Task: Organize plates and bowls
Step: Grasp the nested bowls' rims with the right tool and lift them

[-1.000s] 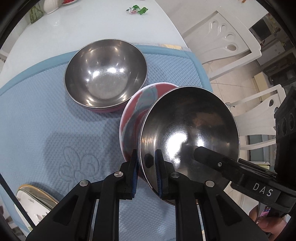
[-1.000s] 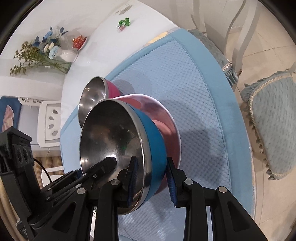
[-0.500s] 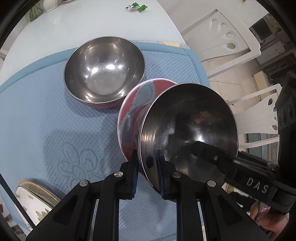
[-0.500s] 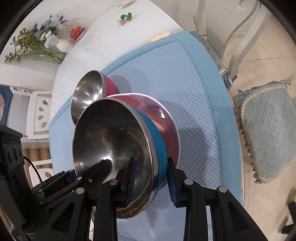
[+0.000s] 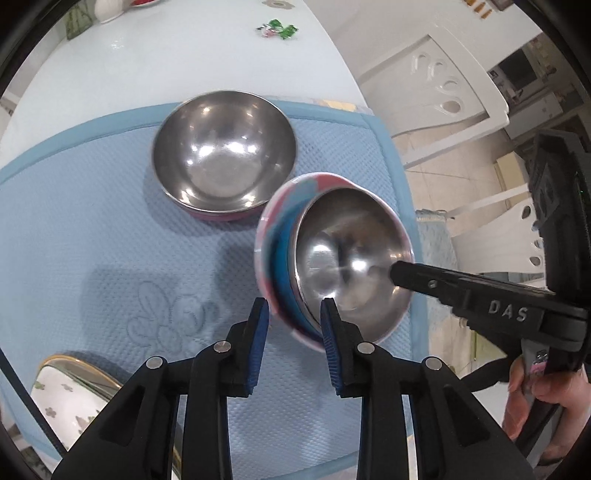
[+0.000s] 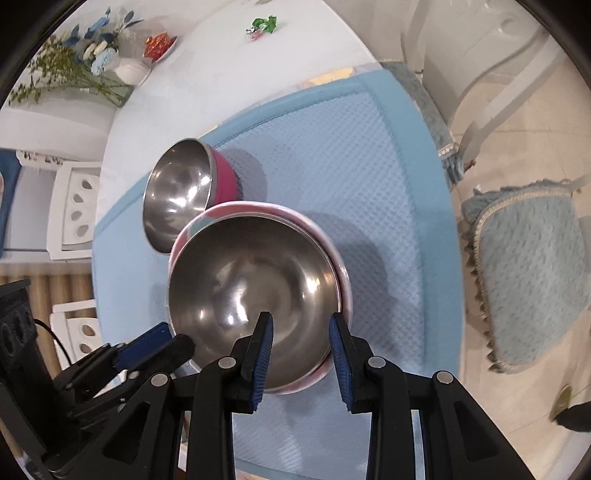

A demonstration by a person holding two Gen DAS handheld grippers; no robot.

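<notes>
A steel bowl with a blue outside point(image 5: 347, 266) point(image 6: 255, 280) sits nested in a pink-and-blue patterned bowl point(image 5: 280, 206) point(image 6: 258, 208), tilted over the blue mat point(image 5: 92, 229). My right gripper point(image 6: 300, 328) is shut on the steel bowl's wall, one finger point(image 5: 424, 282) inside it and the other outside. My left gripper point(image 5: 293, 325) straddles the near rims of both bowls. Its jaws are opening and the pads stand off the rims. A second steel bowl with a magenta outside point(image 5: 223, 158) point(image 6: 177, 195) stands upright on the mat behind.
A gold-rimmed flowered plate point(image 5: 70, 398) lies at the mat's near left corner. White chairs point(image 5: 436, 74) and a blue seat cushion point(image 6: 528, 273) stand beside the table. A candy wrapper point(image 6: 262, 26) and a flower vase point(image 6: 129, 70) sit far back. A person's hand point(image 5: 543, 398) holds the right gripper.
My left gripper was shut on the bowls' near rims and has now opened. The blue-sided steel bowl has dropped into the patterned bowl, and the pair has tipped flatter.
</notes>
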